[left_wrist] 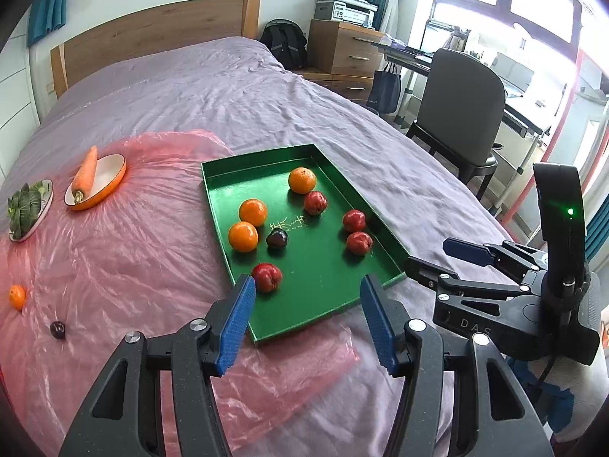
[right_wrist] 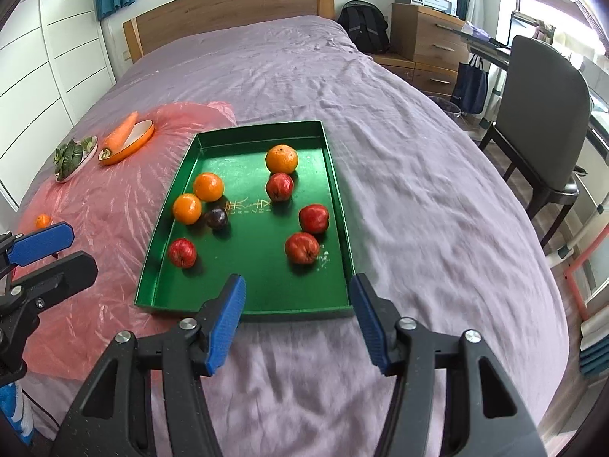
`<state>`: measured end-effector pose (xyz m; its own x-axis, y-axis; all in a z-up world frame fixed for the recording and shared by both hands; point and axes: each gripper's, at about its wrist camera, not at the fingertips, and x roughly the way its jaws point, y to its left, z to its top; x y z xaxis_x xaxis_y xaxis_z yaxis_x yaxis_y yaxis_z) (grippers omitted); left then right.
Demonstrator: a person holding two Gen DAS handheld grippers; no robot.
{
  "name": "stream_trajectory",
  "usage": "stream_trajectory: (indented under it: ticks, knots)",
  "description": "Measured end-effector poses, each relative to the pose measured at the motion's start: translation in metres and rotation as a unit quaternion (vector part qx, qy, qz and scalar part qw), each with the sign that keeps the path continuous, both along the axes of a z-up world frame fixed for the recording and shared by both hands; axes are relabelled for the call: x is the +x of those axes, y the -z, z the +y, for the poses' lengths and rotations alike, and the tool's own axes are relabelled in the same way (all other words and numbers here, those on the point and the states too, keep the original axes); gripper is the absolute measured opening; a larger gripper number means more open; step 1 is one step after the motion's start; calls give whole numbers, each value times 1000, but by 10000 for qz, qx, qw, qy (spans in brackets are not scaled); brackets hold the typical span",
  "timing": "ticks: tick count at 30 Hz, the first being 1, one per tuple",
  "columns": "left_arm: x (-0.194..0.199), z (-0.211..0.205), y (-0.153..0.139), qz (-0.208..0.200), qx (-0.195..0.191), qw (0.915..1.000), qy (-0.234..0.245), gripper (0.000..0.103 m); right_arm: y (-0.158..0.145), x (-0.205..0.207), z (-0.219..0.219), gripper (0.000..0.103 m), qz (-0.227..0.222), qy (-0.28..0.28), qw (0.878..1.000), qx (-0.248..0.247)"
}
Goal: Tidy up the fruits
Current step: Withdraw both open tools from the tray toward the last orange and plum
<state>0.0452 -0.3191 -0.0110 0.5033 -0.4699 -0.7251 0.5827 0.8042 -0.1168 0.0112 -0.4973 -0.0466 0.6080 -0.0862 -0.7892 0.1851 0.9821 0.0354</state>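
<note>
Left to right: stray small orange (left_wrist: 17, 297) & dark plum (left_wrist: 57, 330) lie on pink plastic sheet (left_wrist: 114, 266), left of green tray (left_wrist: 323, 304) w/ the other fruit. Our left gripper (left_wrist: 306, 321) is nearer them; it hangs tilted down over tray's near edge, jaws apart, empty. Right gripper (right_wrist: 295, 321) likewise, empty.

tray (right_wrist: 338, 190) on bed (right_wrist: 418, 133) | fruits (right_wrist: 302, 248) in tray | plates (left_wrist: 114, 184) left of tray
</note>
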Motion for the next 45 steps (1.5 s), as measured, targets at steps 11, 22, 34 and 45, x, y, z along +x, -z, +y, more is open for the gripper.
stream_trajectory:
  ticks: [11, 22, 34, 45]
  knots:
    - [-47, 48, 1, -166, 281, 9994, -66, 52, 0, -63, 40, 103, 63, -33, 9998, 170]
    - [-61, 112, 4, -304, 380, 9975, -510, 52, -9, -91, 108, 103, -157, -578, 9981, 145]
    - [-44, 184, 27, -205, 477, 9919, -1161, 52, 8, -78, 190, 103, -193, -1455, 9887, 316]
    - [-9, 269, 59, 115, 630, 9789, -1938, 52, 30, -46, 253, 103, -32, -2226, 9737, 480]
